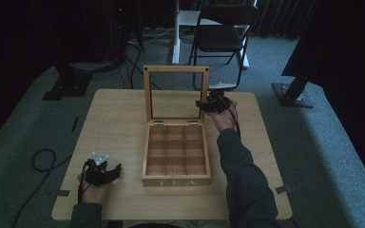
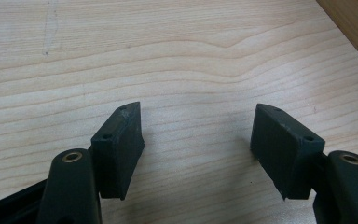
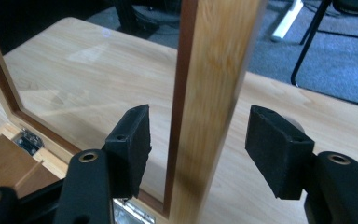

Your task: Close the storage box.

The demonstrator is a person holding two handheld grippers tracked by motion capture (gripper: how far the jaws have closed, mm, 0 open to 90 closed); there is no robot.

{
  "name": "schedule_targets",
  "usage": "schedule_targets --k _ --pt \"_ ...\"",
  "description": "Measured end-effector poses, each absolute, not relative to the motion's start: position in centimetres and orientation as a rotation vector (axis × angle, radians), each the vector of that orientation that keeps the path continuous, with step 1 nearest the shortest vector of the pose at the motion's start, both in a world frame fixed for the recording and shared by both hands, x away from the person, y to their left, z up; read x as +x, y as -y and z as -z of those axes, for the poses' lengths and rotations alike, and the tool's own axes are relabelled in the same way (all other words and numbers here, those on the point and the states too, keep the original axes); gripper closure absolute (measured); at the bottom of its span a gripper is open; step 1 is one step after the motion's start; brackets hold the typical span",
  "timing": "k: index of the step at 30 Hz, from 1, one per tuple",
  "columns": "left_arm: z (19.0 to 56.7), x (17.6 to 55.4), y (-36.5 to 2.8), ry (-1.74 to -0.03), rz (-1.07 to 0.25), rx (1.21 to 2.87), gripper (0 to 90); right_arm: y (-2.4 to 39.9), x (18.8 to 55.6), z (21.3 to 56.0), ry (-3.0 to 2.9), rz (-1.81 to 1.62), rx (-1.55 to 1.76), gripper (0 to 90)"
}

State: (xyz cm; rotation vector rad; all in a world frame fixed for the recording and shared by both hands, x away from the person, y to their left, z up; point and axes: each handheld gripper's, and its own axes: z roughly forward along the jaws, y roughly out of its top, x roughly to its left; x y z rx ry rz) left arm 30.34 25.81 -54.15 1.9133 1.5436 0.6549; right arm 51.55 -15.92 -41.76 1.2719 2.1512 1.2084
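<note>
A wooden tea box [image 1: 176,182] stands open mid-table, its compartments empty. Its glass-paned lid [image 1: 176,70] is upright behind it. My right gripper [image 1: 203,104] is at the lid's right edge. In the right gripper view the lid's wooden side rail [image 3: 214,70] stands between the spread jaws of that gripper [image 3: 198,140], and neither pad touches it. The glass pane [image 3: 98,70] and a hinge [image 3: 28,140] lie to the rail's left. My left gripper [image 1: 116,170] rests at the front left of the box, open [image 2: 198,144] over bare tabletop, with a corner of the box [image 2: 354,23] at upper right.
The light wooden table [image 1: 114,118] sits on grey carpet. A black folding chair [image 1: 221,33] and a white post stand behind it. Dark stand bases [image 1: 66,85] [image 1: 292,92] flank the back corners. A cable loop [image 1: 43,159] lies on the floor at left.
</note>
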Motion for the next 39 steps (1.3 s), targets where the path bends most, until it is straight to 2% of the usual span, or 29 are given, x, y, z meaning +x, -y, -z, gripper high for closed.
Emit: schedule_targets --k 11,26,30,36,39 --pt "54.1 30.3 -25.8 -1.545 -0.654 1.914 34.4 15.4 50.9 41.6 -2.153 -1.229 1.212 48.9" --pt "54.1 30.4 -25.6 -1.567 -0.652 1.905 34.5 15.5 47.7 41.3 -2.092 -1.247 1.151 49.9" --pt "53.6 30.4 -25.7 -1.597 -0.618 1.892 37.8 15.5 46.9 41.2 -2.096 -1.238 1.129 49.7" --pt "51.3 30.8 -24.9 -1.509 -0.626 1.894 38.4 15.8 46.2 41.2 -2.088 -1.247 1.109 51.5" --pt "48.6 32.1 -23.7 -1.420 -0.643 1.888 39.2 15.9 45.8 41.1 -2.076 -1.255 1.108 51.7"
